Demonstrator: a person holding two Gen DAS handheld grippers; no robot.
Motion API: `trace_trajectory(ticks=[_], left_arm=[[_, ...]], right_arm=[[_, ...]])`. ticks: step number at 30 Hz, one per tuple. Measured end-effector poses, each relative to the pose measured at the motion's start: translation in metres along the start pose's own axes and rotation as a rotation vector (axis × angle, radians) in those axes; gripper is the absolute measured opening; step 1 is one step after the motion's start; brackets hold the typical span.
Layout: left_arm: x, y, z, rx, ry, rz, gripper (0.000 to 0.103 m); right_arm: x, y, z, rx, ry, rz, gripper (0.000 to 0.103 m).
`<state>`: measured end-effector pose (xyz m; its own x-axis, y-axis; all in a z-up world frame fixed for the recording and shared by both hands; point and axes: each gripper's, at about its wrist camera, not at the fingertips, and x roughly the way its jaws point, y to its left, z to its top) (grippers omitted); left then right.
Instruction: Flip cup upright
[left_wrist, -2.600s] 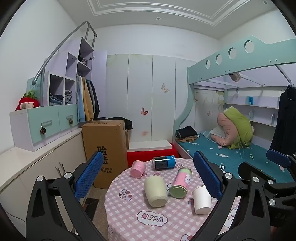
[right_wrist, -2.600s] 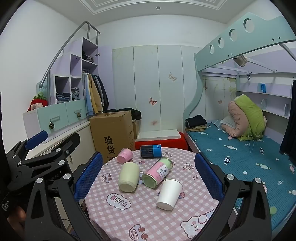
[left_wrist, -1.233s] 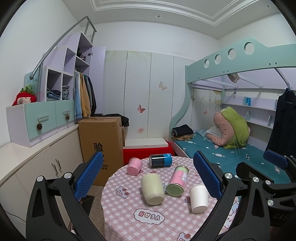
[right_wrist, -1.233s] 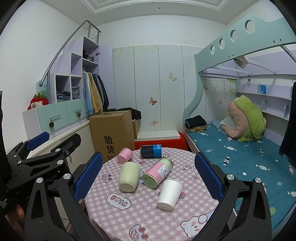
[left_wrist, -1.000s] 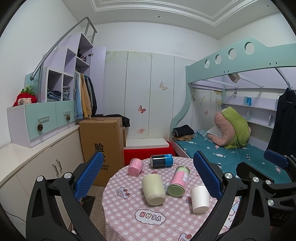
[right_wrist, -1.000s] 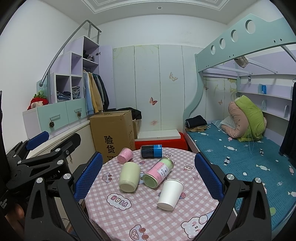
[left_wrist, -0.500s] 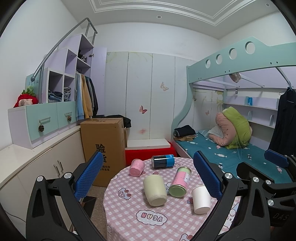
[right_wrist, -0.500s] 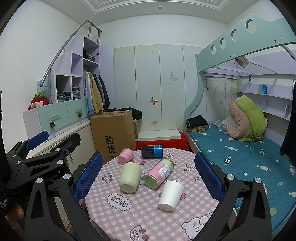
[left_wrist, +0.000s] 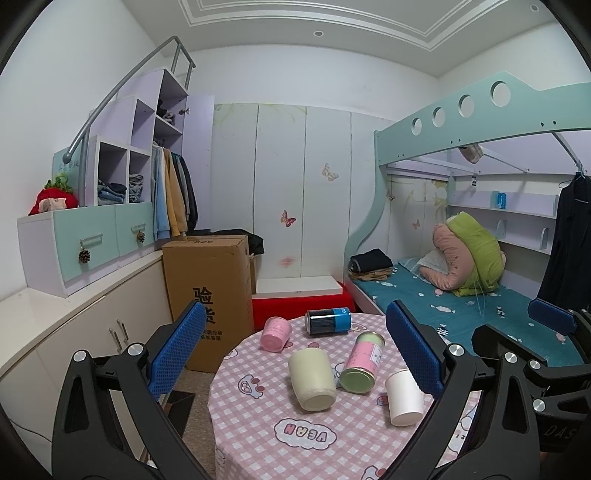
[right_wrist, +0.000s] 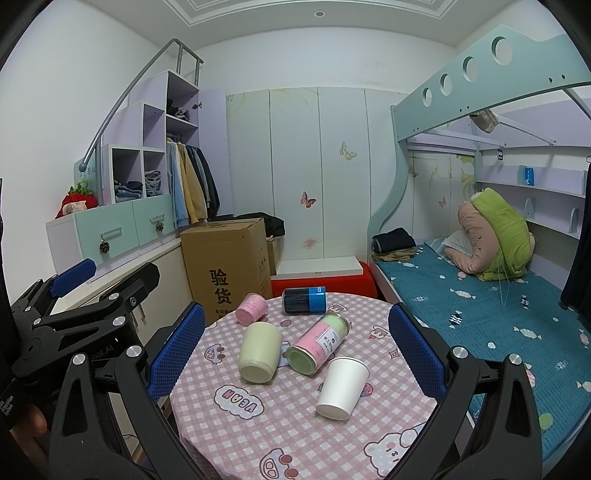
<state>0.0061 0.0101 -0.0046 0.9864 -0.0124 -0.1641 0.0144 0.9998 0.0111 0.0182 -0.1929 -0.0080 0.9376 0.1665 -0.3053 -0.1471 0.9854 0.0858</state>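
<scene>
- Drifting slightly is all that is being shown by both wrist views across the last seconds: the table is sliding a little in frame while nothing on it is being moved, so the task is judged as not yet begun.
- Being held spread wide and empty, the left gripper (left_wrist: 293, 347) is hovering short of the round checked table (left_wrist: 258, 424), with the cups lying ahead of and between its fingers.
- Ahead and to the left of the right gripper (right_wrist: 295, 345), a small pink cup (right_wrist: 251, 308) is lying on its side, and a dark blue can (right_wrist: 304, 300) is lying just beyond it.
- Straight ahead, a cream cup (right_wrist: 259, 350) and a pink-and-green tumbler (right_wrist: 317, 342) are lying tipped over, side by side.
- Slightly right of centre and nearest to the right gripper, the white paper cup (right_wrist: 341, 387) is lying tilted on its side with its base toward the camera; it is judged the likeliest thing to be flipped.
- Being kept spread apart too, the right gripper is holding nothing, well short of that cup.
- A forward reach and a closing on the cup wall are being called for next.
</scene>
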Motion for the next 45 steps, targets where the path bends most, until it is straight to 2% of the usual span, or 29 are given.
trace_trajectory(ticks=[10,25,34,45], left_arm=[[0.006,0.002,-0.004,0.001,0.016,0.004,0.098],[0.044,0.005,-0.017,-0.012,0.069,0.000,0.098],[0.098,0.016,-0.040,-0.053,0.225,-0.035,0.098],[0.181,0.003,-0.092,-0.053,0.437,-0.055,0.098]], right_arm=[[0.014,0.003,-0.006,0.002,0.015,0.004,0.096],[0.050,-0.010,-0.013,0.025,0.067,0.008,0.096],[0.096,-0.017,-0.028,0.040,0.157,0.011,0.096],[0.165,-0.046,-0.059,0.101,0.297,-0.038,0.096]])
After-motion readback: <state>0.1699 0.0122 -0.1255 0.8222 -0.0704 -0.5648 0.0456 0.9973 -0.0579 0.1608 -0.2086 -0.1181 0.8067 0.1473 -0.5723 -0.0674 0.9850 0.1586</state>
